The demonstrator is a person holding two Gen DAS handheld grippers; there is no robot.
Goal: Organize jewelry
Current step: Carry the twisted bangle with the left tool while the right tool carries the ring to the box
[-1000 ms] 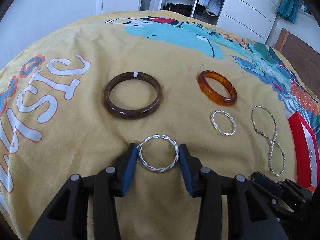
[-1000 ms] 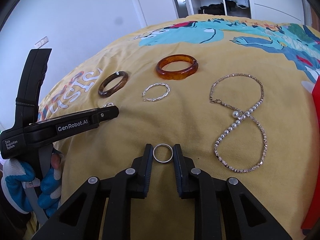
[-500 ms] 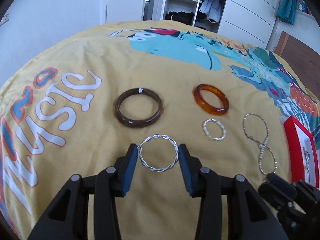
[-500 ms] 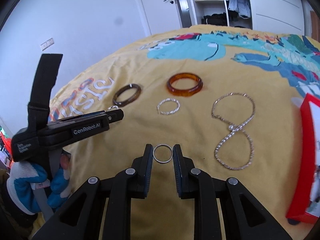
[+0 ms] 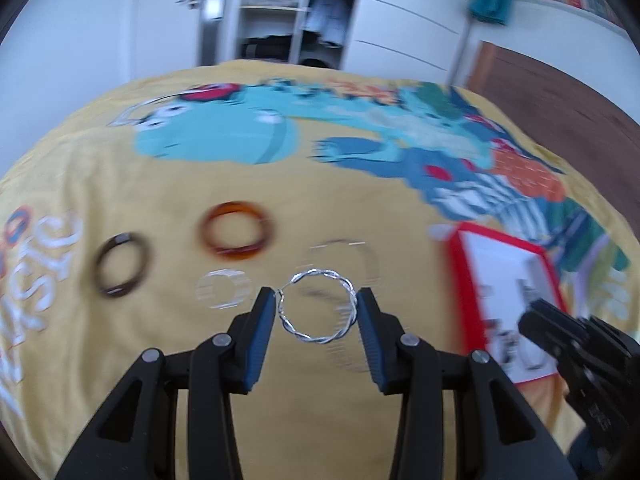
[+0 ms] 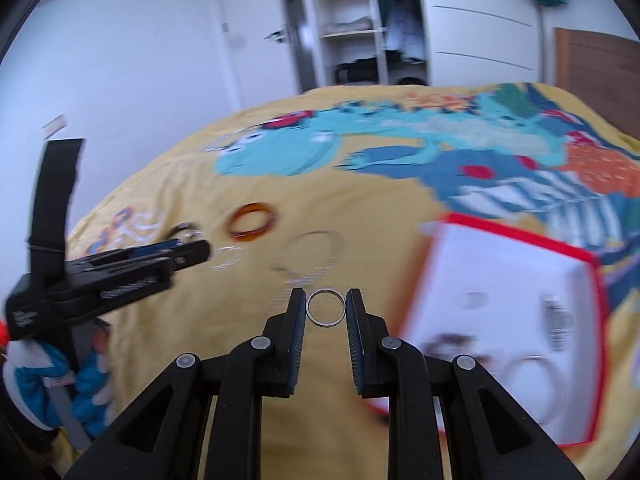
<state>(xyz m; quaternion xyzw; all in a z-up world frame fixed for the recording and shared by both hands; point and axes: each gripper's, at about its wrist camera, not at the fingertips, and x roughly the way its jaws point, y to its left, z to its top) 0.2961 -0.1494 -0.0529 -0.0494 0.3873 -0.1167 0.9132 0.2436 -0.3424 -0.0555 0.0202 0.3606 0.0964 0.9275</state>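
My left gripper is shut on a twisted silver bangle, held in the air above the yellow bedspread. My right gripper is shut on a small plain silver ring. A red-rimmed white box lies on the bed to the right; in the right wrist view the box holds some jewelry. On the bed lie an amber bangle, a dark brown bangle, a small twisted silver ring and a blurred chain necklace.
The right gripper's body shows at the right edge of the left wrist view. The left gripper and a blue-gloved hand show at left in the right wrist view. A wardrobe and a wooden floor lie beyond the bed.
Both grippers have lifted and swung right with their rings; the bed jewelry has slid left and shrunk, and the red-rimmed box has come well into view. The frames are now motion-blurred.
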